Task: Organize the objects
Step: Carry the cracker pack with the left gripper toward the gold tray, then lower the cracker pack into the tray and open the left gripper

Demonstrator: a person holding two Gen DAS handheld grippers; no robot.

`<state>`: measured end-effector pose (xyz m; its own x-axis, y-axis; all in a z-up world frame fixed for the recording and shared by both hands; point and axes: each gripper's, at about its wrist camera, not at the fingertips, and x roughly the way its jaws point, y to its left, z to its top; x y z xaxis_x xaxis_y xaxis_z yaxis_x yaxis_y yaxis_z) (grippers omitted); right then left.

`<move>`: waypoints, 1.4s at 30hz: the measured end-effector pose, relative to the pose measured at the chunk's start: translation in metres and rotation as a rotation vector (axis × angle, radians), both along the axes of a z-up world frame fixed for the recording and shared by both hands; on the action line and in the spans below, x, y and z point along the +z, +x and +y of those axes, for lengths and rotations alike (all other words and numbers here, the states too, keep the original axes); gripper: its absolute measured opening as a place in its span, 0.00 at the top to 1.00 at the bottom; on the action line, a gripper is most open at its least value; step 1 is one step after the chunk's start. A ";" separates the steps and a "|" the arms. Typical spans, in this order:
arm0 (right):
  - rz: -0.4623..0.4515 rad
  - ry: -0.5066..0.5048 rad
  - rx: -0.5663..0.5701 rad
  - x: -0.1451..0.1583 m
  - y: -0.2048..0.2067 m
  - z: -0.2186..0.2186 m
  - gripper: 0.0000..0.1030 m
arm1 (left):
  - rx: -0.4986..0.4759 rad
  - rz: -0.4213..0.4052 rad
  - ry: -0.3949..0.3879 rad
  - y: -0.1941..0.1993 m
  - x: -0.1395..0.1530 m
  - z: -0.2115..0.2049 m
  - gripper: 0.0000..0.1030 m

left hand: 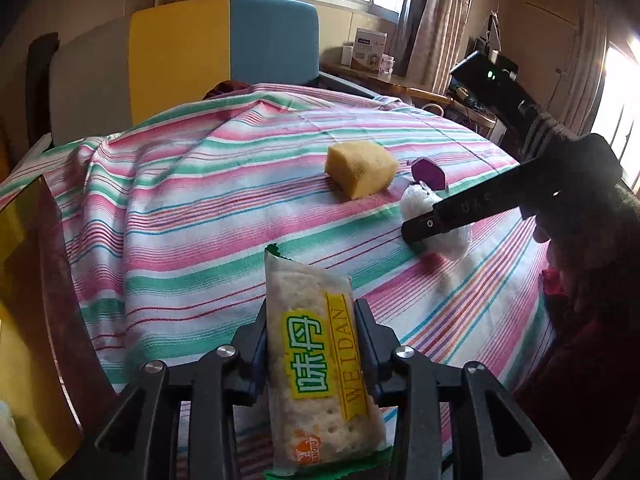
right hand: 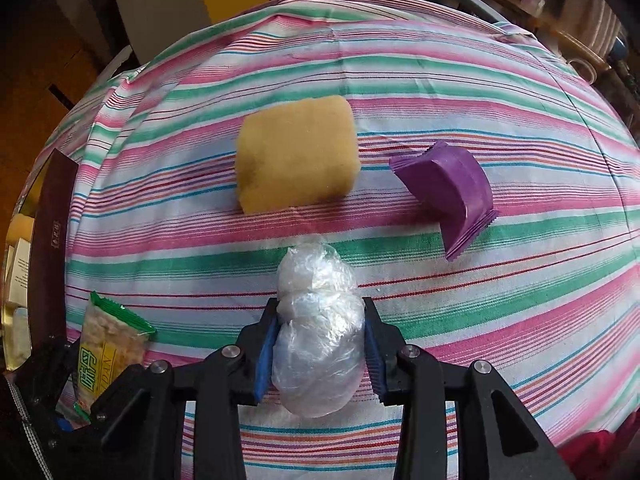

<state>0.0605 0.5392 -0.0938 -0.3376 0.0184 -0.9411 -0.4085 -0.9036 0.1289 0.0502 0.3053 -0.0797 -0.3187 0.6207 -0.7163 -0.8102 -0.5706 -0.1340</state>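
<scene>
My left gripper (left hand: pixel 312 308) is shut on a clear cracker packet (left hand: pixel 316 360) with green ends and a yellow label; the packet stands lengthwise between the pads, above the striped cloth. The same packet (right hand: pixel 108 344) shows at lower left in the right wrist view. My right gripper (right hand: pixel 319 308) is shut on a crumpled clear plastic bag (right hand: pixel 320 344) that rests on the cloth. In the left wrist view one of its black fingers (left hand: pixel 460 212) crosses that bag (left hand: pixel 416 204). A yellow sponge block (right hand: pixel 296 156) and a purple packet (right hand: pixel 448 188) lie just beyond the bag.
A pink, green and white striped cloth (left hand: pixel 200 200) covers the table. A gold and dark red box (left hand: pixel 24 240) stands at the table's left edge. A yellow and blue chair (left hand: pixel 224 48) is behind the table. A person's dark sleeve (left hand: pixel 592 280) is at the right.
</scene>
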 end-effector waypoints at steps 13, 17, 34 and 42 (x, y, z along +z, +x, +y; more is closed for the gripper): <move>-0.001 0.028 0.013 0.001 0.001 -0.002 0.62 | 0.226 -0.113 0.172 -0.070 0.081 -0.092 0.64; -0.004 0.040 0.020 0.001 0.001 -0.004 0.62 | 0.385 -0.169 0.128 -0.127 0.076 -0.132 0.64; -0.005 0.046 0.028 0.001 -0.001 -0.005 0.60 | 0.718 -0.374 0.071 -0.271 0.022 -0.198 0.63; -0.005 0.045 0.026 0.002 0.001 -0.003 0.60 | 0.743 -0.346 0.041 -0.274 0.012 -0.201 0.62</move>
<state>0.0615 0.5359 -0.0922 -0.3339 0.0517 -0.9412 -0.3857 -0.9186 0.0863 -0.2241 0.1043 -0.0674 -0.4221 0.3630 -0.8307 -0.1322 -0.9312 -0.3397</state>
